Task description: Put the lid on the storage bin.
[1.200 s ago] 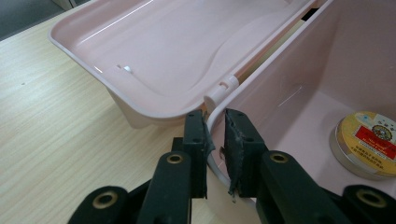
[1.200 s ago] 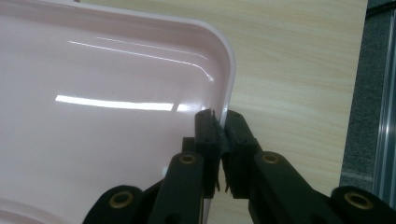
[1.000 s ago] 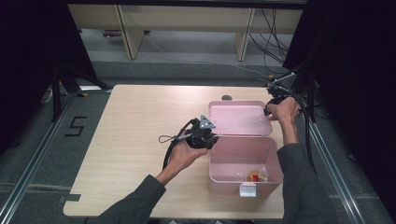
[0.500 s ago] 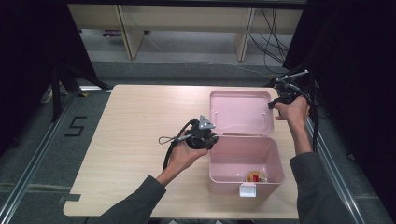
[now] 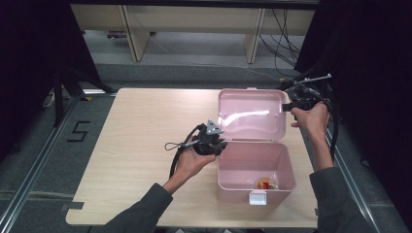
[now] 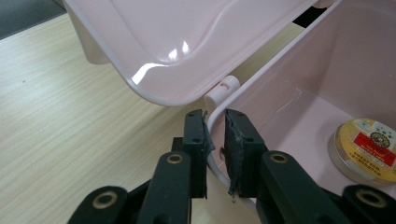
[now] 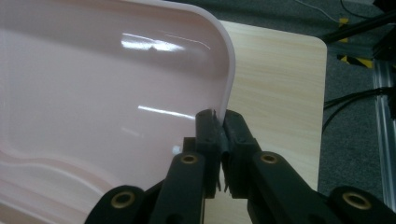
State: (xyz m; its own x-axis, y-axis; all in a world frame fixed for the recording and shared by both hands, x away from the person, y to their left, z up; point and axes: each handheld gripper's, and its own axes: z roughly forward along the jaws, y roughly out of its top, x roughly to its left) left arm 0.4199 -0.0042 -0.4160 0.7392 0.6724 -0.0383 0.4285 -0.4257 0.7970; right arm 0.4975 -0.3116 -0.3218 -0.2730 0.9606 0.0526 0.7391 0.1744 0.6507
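Observation:
A pink plastic box (image 5: 252, 160) stands at the table's right side with its lid (image 5: 250, 114) swung up at the back. My left gripper (image 5: 218, 145) is shut on the box's left wall; in the left gripper view the pads (image 6: 233, 140) pinch the rim (image 6: 280, 60) just below the white hinge (image 6: 223, 88). My right gripper (image 5: 286, 106) is shut on the lid's right edge, its jaws (image 7: 218, 119) clamping the lid's rim (image 7: 229, 79). A round gold tin (image 5: 266, 183) with a red label lies on the box floor, also seen as the tin (image 6: 364, 149) in the left gripper view.
A white latch (image 5: 257, 197) sits on the box's front wall. The wooden table (image 5: 145, 126) stretches bare to the left. A metal rail (image 5: 350, 179) runs along the right edge, with cables (image 5: 272, 73) and shelving beyond the far side.
The right hand has risen and moved back with the lid's edge, and the lid has swung further up toward upright. The left hand has stayed on the box wall.

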